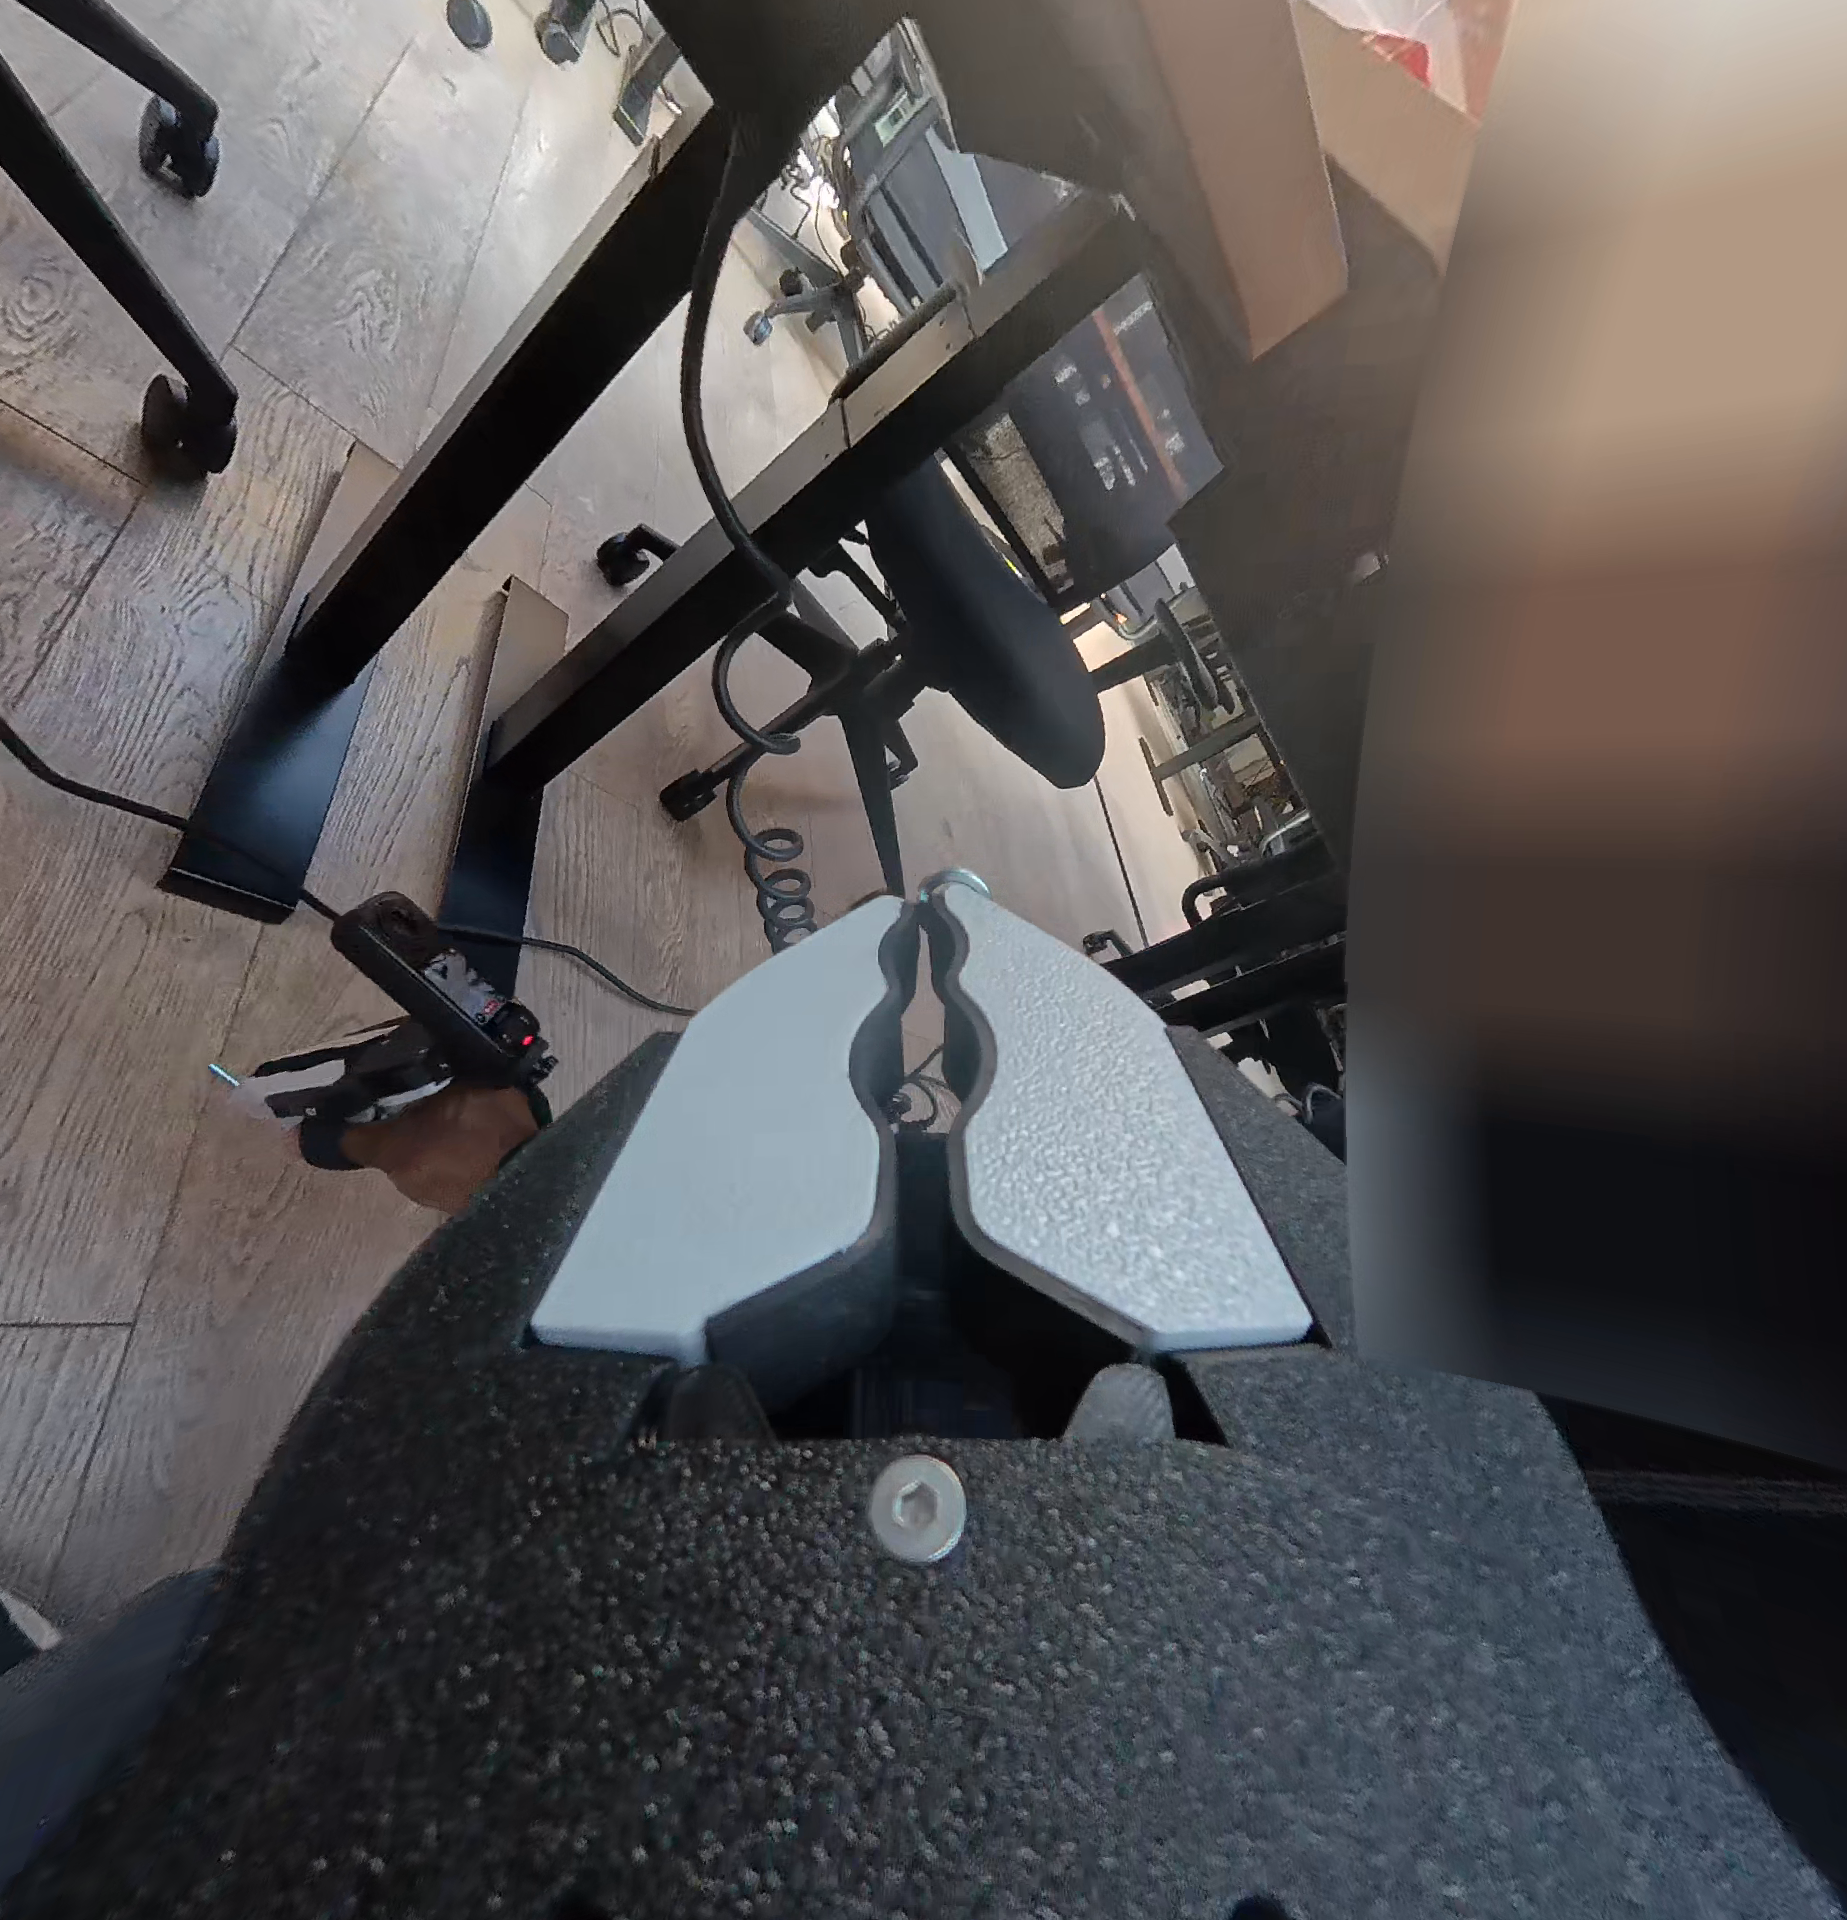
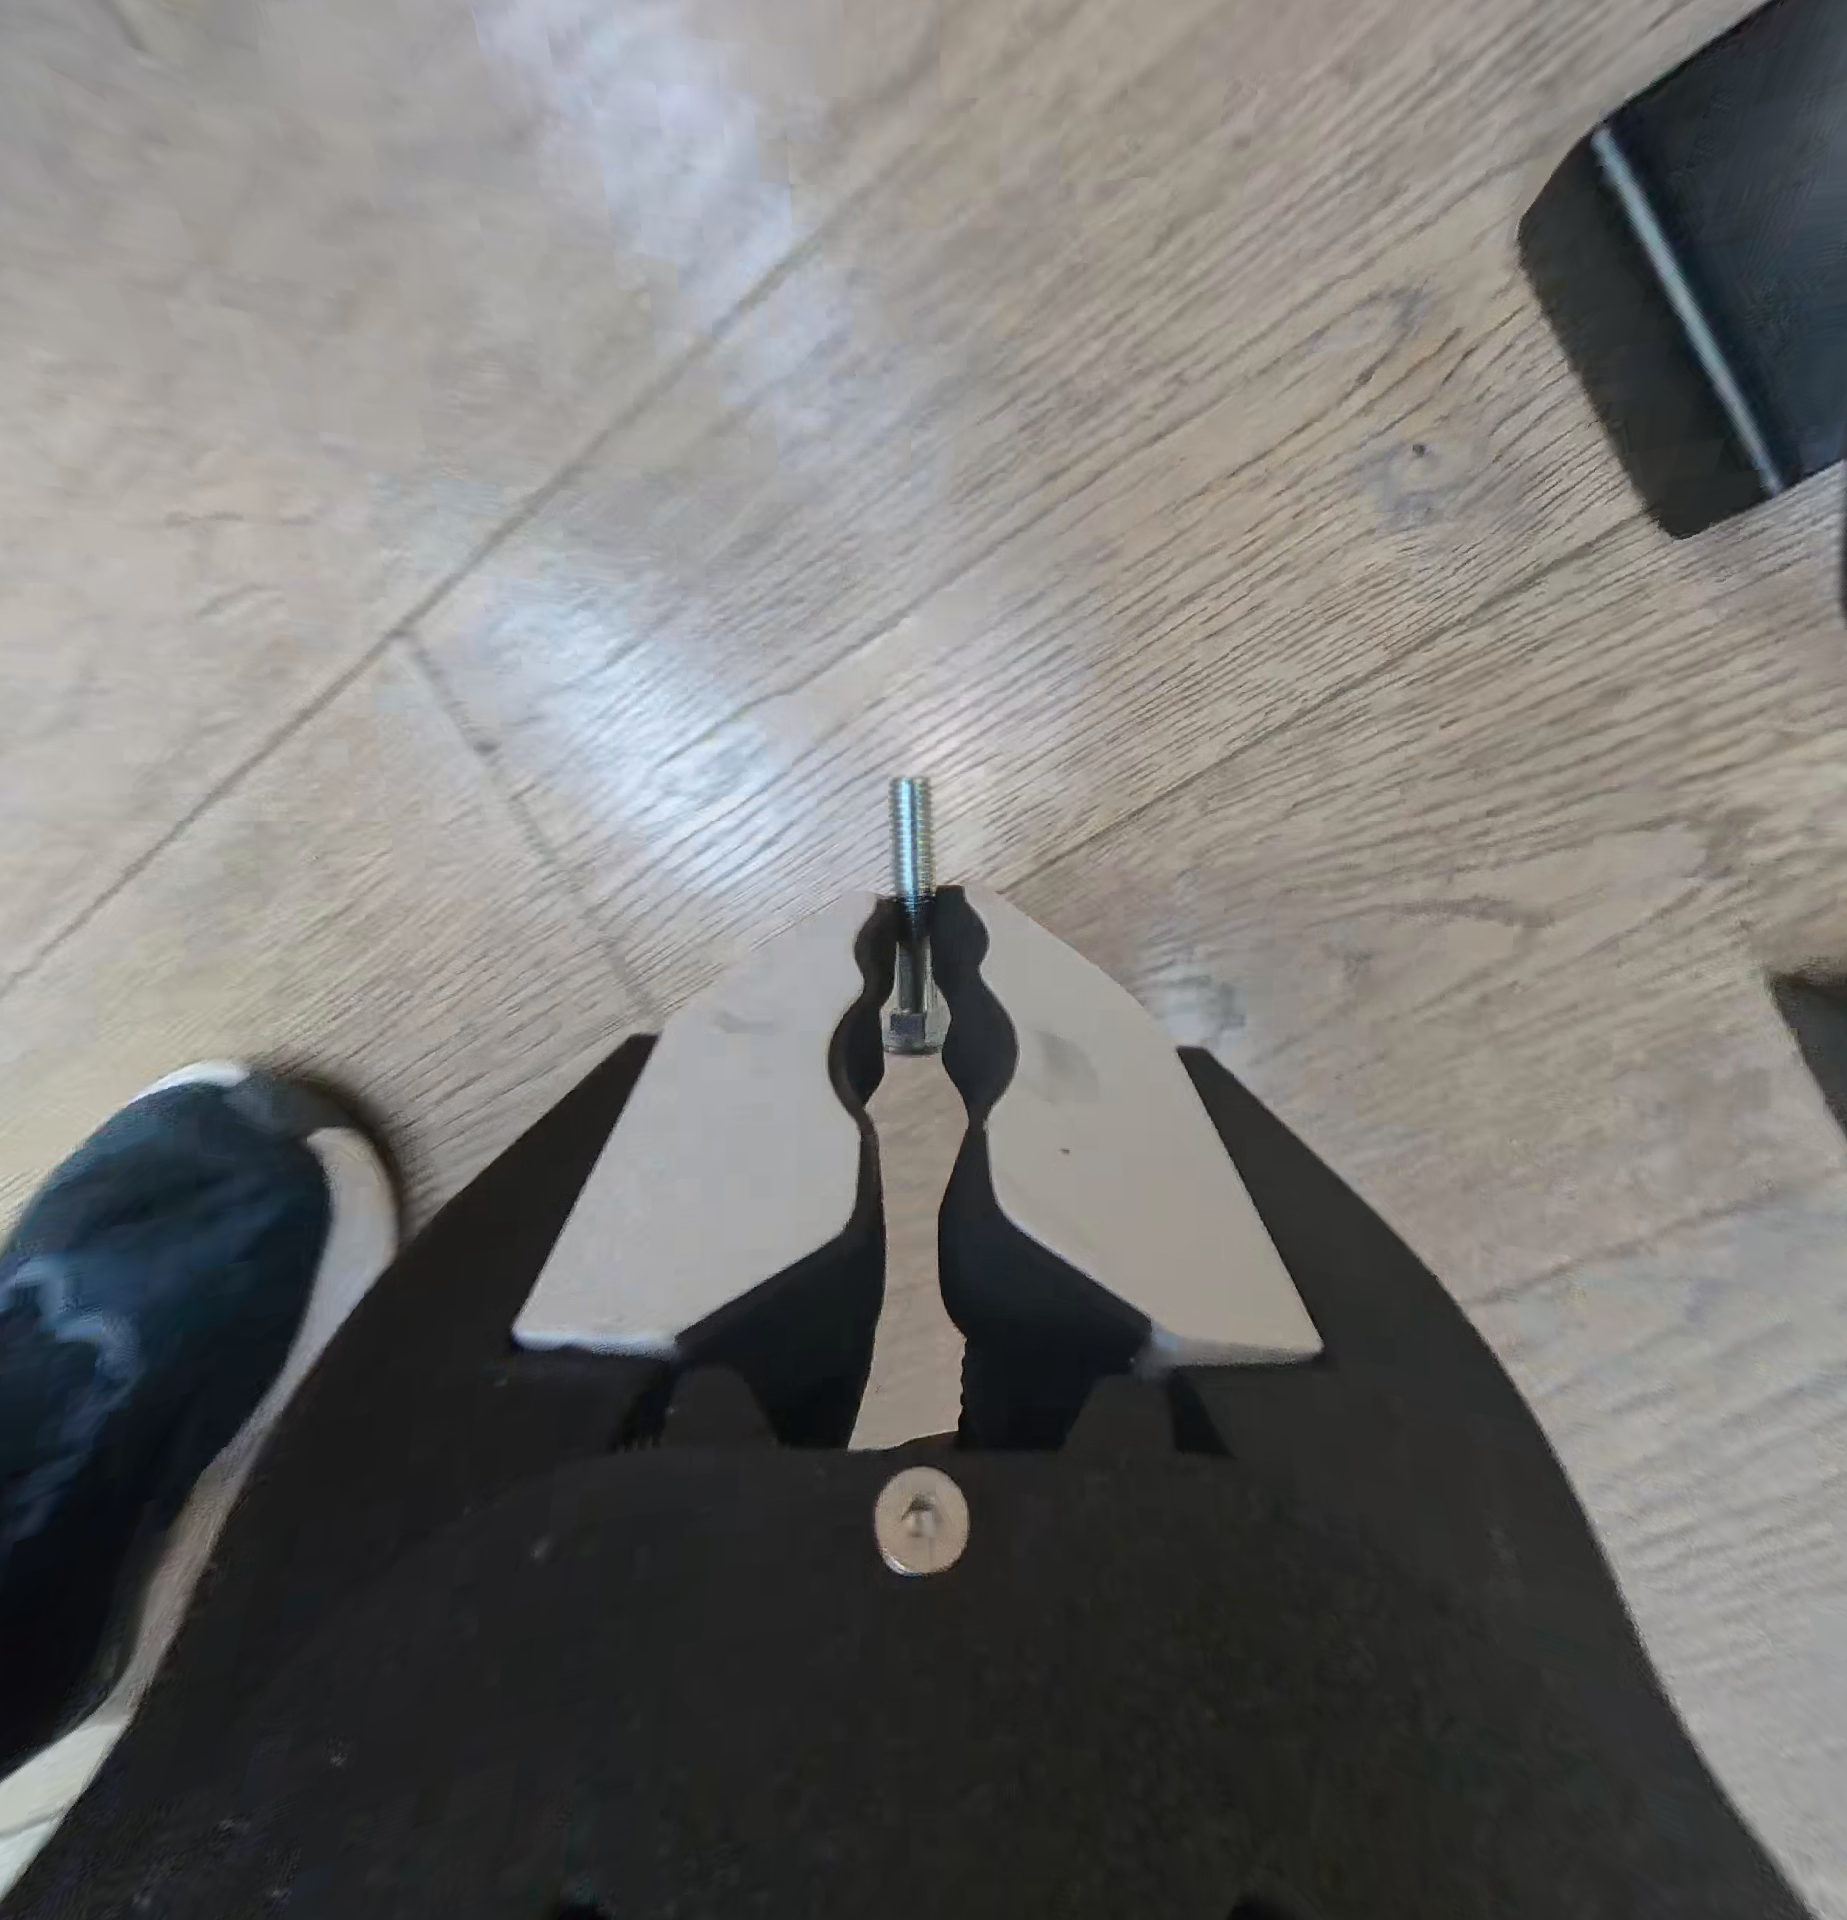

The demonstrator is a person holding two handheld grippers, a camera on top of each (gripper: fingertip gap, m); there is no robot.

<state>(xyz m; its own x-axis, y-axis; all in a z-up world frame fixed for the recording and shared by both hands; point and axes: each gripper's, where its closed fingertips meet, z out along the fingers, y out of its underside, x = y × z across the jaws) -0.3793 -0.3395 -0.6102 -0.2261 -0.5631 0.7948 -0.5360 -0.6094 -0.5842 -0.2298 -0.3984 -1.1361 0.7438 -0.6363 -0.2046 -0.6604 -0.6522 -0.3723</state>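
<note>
Zinc-bright and threaded, a small bolt (image 2: 911, 914) is sitting pinched between the tips of the right gripper (image 2: 917, 904), its hex head tucked back inside the scalloped gap and its shank poking out toward twelve o'clock, so the thread is staying free while the head is keeping it from sliding through. The tongs are nearly closed, parted only by the width of the bolt. Below it the pale wood-plank floor (image 2: 586, 416) is showing, with a dark shoe (image 2: 140, 1278) at eight o'clock and a black furniture base (image 2: 1719, 291) at two o'clock.

The left gripper (image 1: 934, 902) is likewise closed almost to touching, and at its very tip it is gripping what looks like a small silvery nut or ring (image 1: 952, 883), though the view there is too tight to be sure. It is being held out level, clear of the body. At nine o'clock in the left wrist view the other gripper (image 1: 420, 1049) is hanging low over the floor in a hand (image 1: 451, 1143), its bolt just peeking out. Farther off, black desk legs (image 1: 306, 727) are standing at ten o'clock, a coiled black cable (image 1: 779, 883) is dangling at twelve, and an office chair (image 1: 981, 623) is parked beyond it.
</note>
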